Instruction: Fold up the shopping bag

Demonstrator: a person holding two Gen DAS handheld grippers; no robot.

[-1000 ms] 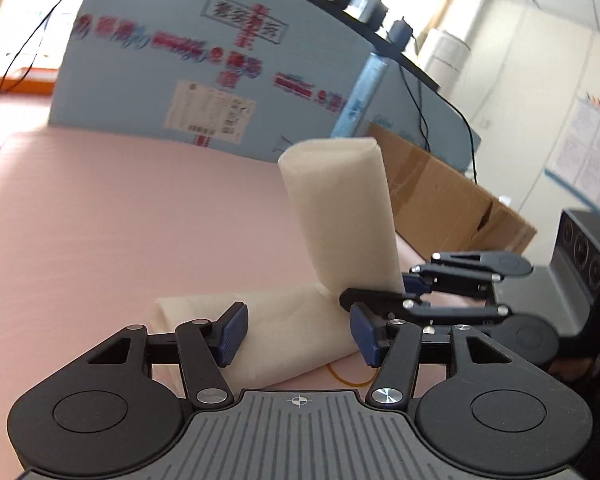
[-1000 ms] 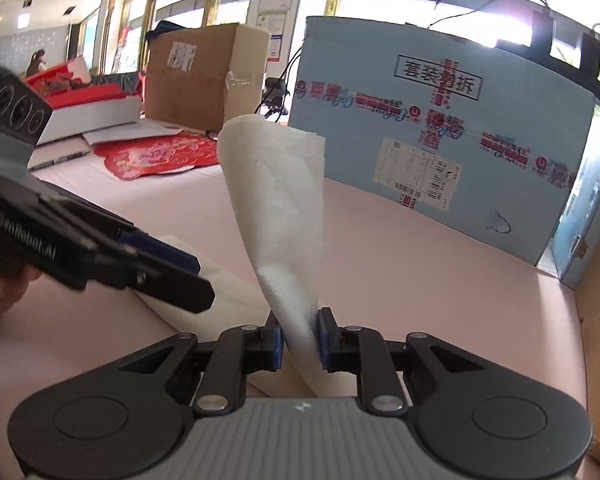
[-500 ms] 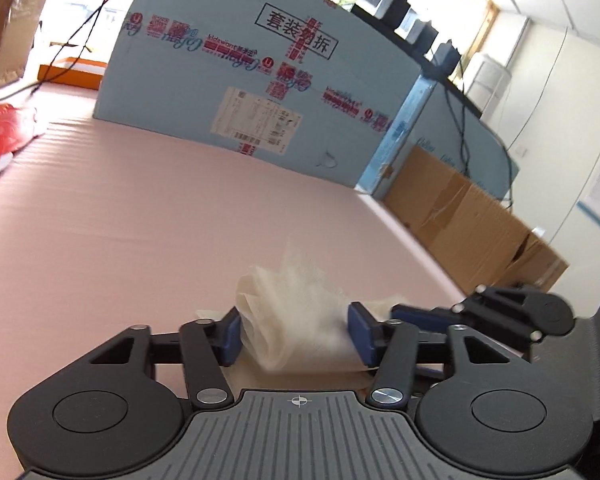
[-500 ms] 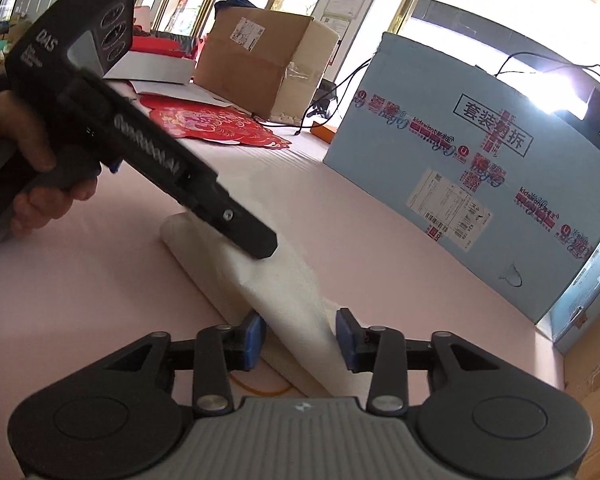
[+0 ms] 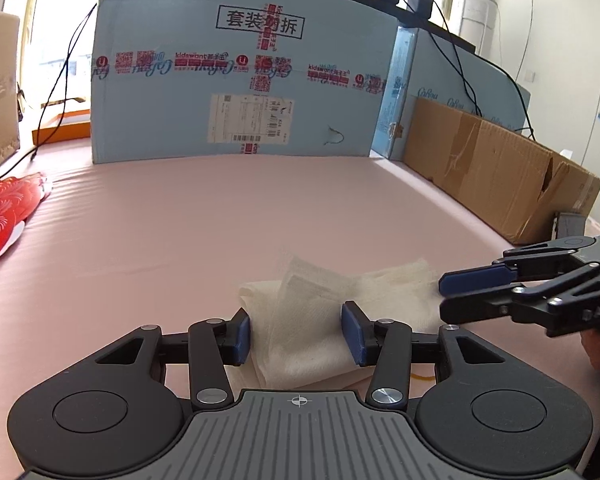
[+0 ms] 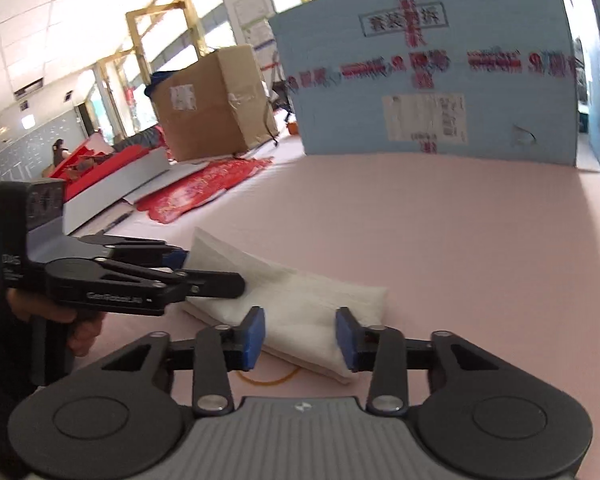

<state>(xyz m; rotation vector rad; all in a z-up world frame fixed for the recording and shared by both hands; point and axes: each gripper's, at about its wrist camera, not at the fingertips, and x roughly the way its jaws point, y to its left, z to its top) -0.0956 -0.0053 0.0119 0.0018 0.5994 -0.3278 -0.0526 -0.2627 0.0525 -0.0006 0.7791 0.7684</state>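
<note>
The white mesh shopping bag [image 5: 320,312] lies folded in a loose flat bundle on the pink table [image 5: 220,220]. My left gripper [image 5: 298,336] is open, its blue pads on either side of the bag's near end without pinching it. My right gripper [image 6: 300,338] is also open, straddling the bag [image 6: 300,292] from the other side. In the left wrist view the right gripper's fingers [image 5: 476,280] hover at the bag's right edge. In the right wrist view the left gripper's fingers [image 6: 204,280] rest over the bag's left part, with a hand [image 6: 80,328] on the handle.
A yellow rubber band [image 6: 266,380] lies on the table under the bag's near edge. A large blue box [image 5: 240,80] stands at the back, a brown carton [image 5: 500,176] along the right edge, and red printed cloth [image 5: 0,216] at the left.
The right gripper held one end of the bag upright, then opened and let it drop onto the rest. The bag now lies flat and both grippers sit low around it.
</note>
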